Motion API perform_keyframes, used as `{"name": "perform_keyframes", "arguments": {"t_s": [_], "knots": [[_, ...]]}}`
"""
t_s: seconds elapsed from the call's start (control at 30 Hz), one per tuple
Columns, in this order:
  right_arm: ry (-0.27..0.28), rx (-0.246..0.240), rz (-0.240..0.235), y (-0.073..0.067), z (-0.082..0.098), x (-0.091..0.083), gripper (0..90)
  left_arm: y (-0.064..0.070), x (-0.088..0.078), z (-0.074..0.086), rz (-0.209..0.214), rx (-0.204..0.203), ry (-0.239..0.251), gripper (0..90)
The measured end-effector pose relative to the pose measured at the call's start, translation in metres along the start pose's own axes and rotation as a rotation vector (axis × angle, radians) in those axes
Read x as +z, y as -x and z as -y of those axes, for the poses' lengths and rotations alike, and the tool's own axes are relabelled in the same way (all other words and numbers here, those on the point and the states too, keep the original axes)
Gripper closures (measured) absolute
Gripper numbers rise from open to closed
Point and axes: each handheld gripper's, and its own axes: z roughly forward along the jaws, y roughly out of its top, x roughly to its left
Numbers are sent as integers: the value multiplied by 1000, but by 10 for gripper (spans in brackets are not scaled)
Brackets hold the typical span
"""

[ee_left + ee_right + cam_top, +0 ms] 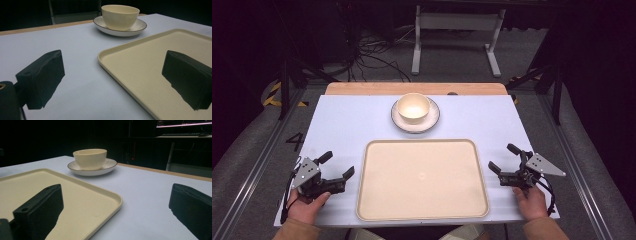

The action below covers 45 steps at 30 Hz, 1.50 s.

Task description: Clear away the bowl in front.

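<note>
Both tongs, left [338,169] and right [502,157], stand apart and empty beside the tray [422,214]. Treat the ceramic bowl [413,107] on its saucer [430,122] as rigid, slick and breakable. Grip its rim, not its wall.

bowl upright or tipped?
Upright. The bowl stands rim-up on the plate, its inside open to the high view; both gripper views show its rim level.

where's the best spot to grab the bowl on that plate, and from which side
Probably the bowl's rim, one jaw inside and one outside its thin upright wall. It stands upright and open on the plate, beyond the tray, so come down from above on the near side. Both the left gripper and the right gripper are open.
</note>
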Motion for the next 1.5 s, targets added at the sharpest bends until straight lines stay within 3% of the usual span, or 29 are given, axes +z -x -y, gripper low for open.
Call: {"name": "perform_keyframes", "arguments": {"t_s": [0.1,0.23,0.57,0.83,1.13,1.33,1.5], "knots": [[0,0,0,0,0,0,0,-1,1,-4,-10,1,-5,55],[-2,4,-2,0,0,0,0,-1,4,-11,10,-12,-5,60],[0,0,-1,0,0,0,0,5,14,-26,63,-1,-12,60],[1,1,-2,0,0,0,0,5,15,-29,70,12,0,58],[1,1,-2,0,0,0,0,4,17,-34,88,-15,-20,59],[4,3,-4,0,0,0,0,5,20,-36,87,-11,-36,49],[3,2,-3,0,0,0,0,7,24,-39,134,0,-45,49]]}}
